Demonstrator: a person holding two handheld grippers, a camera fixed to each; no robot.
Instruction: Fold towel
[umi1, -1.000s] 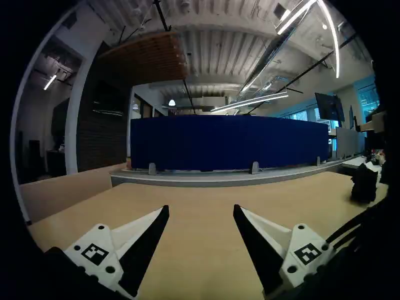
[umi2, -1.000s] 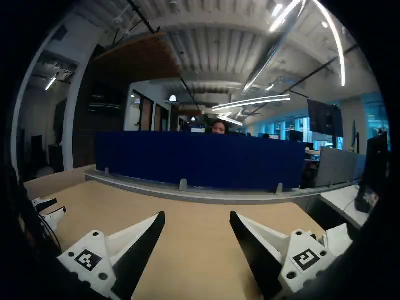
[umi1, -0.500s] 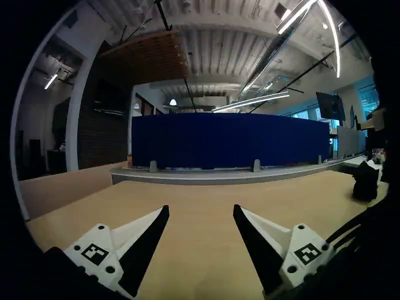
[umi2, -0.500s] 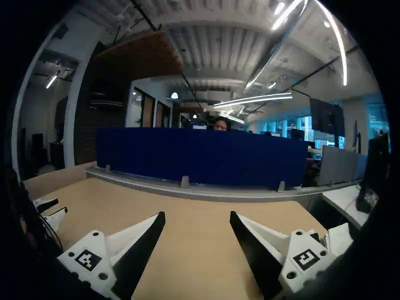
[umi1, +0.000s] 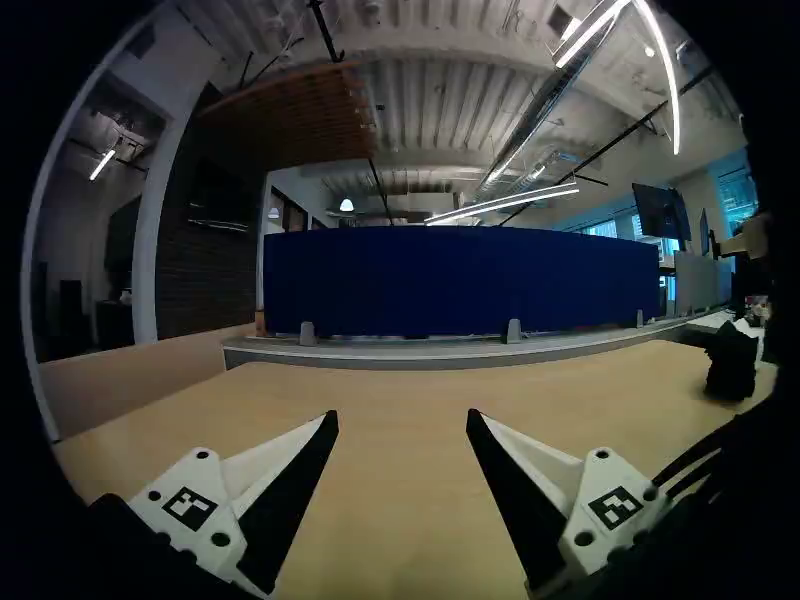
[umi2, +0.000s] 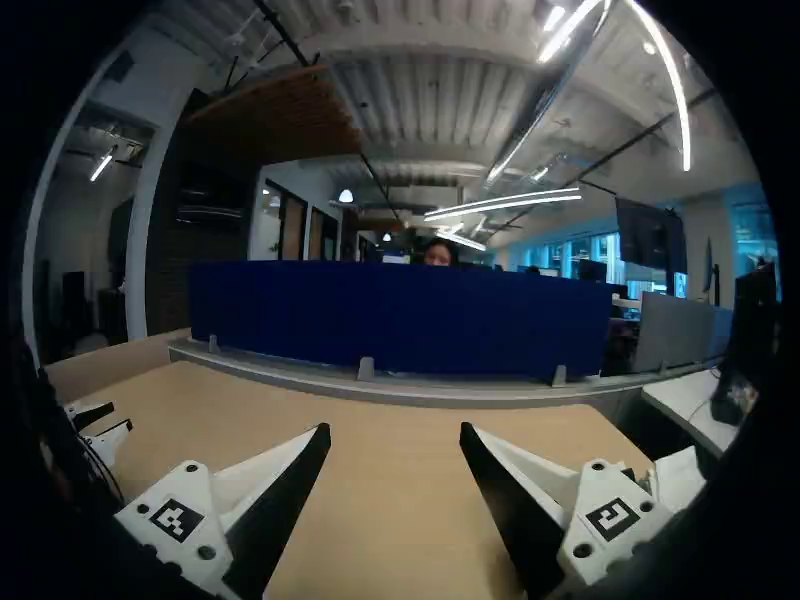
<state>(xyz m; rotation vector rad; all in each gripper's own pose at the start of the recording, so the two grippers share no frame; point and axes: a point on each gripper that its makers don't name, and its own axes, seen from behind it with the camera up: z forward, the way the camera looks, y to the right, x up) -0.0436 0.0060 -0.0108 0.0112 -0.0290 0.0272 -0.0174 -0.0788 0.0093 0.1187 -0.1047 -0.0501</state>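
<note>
left gripper (umi1: 401, 415): white fingers, black inner faces, a black-and-white square marker on each
right gripper (umi2: 394, 428): white and black likewise, with checked markers
table (umi1: 400, 385): plain pale tan, under the jaws
partition (umi1: 450, 280): plain deep blue, beyond the jaws
rail (umi1: 400, 352): grey, below the partition
ceiling panel (umi1: 290, 120): brown slats, above left of the jaws

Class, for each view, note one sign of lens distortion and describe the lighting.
Left gripper view: the blue partition bows and the ceiling light strips curve; the wooden table is evenly lit, no glare. Right gripper view: same bowing, dim room, focus sharp.
</note>
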